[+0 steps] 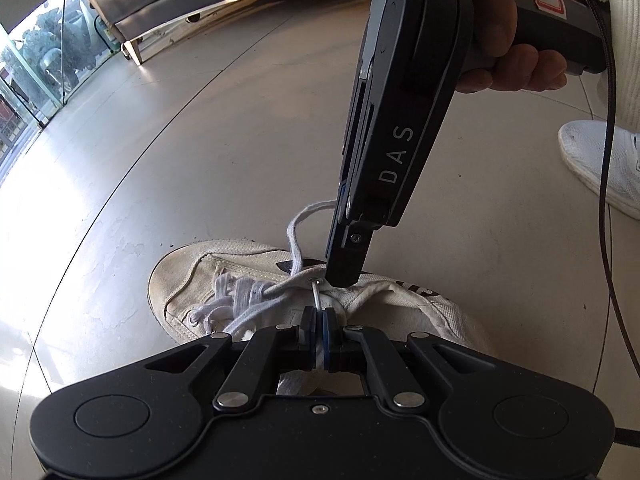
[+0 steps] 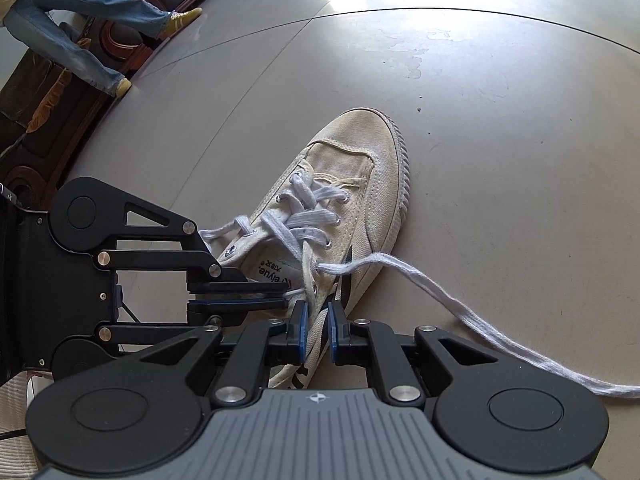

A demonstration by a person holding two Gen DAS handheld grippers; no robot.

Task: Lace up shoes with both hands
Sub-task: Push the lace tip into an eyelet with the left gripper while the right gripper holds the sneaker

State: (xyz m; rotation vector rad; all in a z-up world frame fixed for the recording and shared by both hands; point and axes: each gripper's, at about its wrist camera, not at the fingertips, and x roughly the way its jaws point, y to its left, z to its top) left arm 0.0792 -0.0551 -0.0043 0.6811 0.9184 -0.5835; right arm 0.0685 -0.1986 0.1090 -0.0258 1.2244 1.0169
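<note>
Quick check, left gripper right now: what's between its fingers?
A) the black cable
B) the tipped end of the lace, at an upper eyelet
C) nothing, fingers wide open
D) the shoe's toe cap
B: the left gripper is shut on the lace tip, which pokes out toward an eyelet on the canvas shoe; the toe cap sits well beyond the fingers.

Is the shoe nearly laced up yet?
Partly. Done: the lace already criss-crosses the lower holes of the shoe. In hand: the left tongs pinch one lace tip by an upper hole, and the right tongs wait open beside it. Left: the other lace end lies loose on the floor, so the top threading and the bow remain.
</note>
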